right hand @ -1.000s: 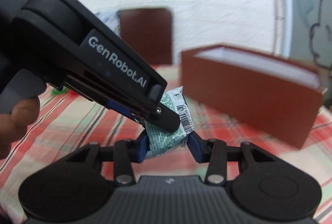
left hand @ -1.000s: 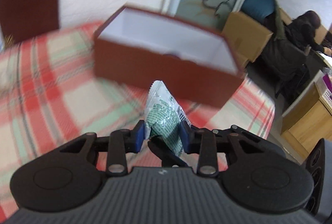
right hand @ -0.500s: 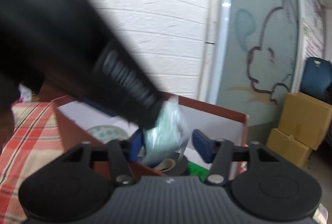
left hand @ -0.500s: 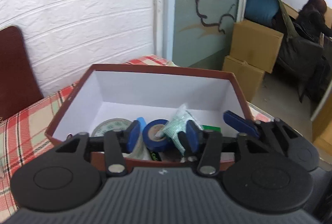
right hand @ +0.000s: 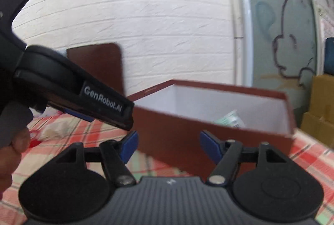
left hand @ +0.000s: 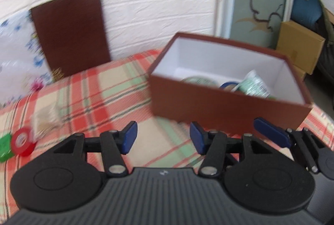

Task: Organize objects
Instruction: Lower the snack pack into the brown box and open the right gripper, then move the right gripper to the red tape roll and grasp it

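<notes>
A brown box (left hand: 219,104) with a white inside stands on the plaid tablecloth (left hand: 94,95). Inside it lies a green-and-white packet (left hand: 253,86) beside a blue tape roll (left hand: 228,85) and a pale tape roll (left hand: 198,79). My left gripper (left hand: 163,138) is open and empty, in front of the box's near left corner. My right gripper (right hand: 169,145) also faces the box (right hand: 187,135). Its jaws are opening with nothing between them. The packet (right hand: 230,119) shows over the rim. The left gripper's housing (right hand: 100,99) crosses the right wrist view at the left.
A brown lid (left hand: 71,30) leans on the white brick wall. At the left of the cloth lie a red tape roll (left hand: 23,141), a green block (left hand: 5,147) and a clear packet (left hand: 44,120). Cardboard boxes (left hand: 298,45) stand beyond the table. A hand (right hand: 12,154) grips the left handle.
A second ago both grippers were shut on the green packet in front of the box. They carried it over the box, let it go and drew back; it now lies inside.
</notes>
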Available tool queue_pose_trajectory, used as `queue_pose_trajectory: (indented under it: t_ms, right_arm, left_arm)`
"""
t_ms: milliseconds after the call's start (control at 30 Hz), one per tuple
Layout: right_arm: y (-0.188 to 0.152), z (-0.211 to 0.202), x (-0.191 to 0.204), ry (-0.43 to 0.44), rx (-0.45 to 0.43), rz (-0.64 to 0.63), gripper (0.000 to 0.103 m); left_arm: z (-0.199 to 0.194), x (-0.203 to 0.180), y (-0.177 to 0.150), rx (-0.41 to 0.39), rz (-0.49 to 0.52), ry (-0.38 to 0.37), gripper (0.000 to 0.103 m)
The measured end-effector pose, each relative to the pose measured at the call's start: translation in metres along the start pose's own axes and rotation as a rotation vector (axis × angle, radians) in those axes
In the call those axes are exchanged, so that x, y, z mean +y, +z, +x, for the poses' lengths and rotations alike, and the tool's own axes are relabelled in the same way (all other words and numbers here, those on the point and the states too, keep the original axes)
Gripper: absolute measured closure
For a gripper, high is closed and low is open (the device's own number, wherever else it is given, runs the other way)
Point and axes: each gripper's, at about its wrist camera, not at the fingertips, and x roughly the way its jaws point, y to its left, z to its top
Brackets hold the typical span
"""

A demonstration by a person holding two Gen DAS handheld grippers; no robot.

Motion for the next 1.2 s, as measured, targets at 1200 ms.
queue_pose_trajectory:
  t_ms: [1200]
  right_arm:
    - [-0.041,0.100,0.231,0.316,0.334,-0.294,0.023]
  left_arm:
    - [-0.005,0.233,-0.134,-0.061,-0.257,0.342,0.029]
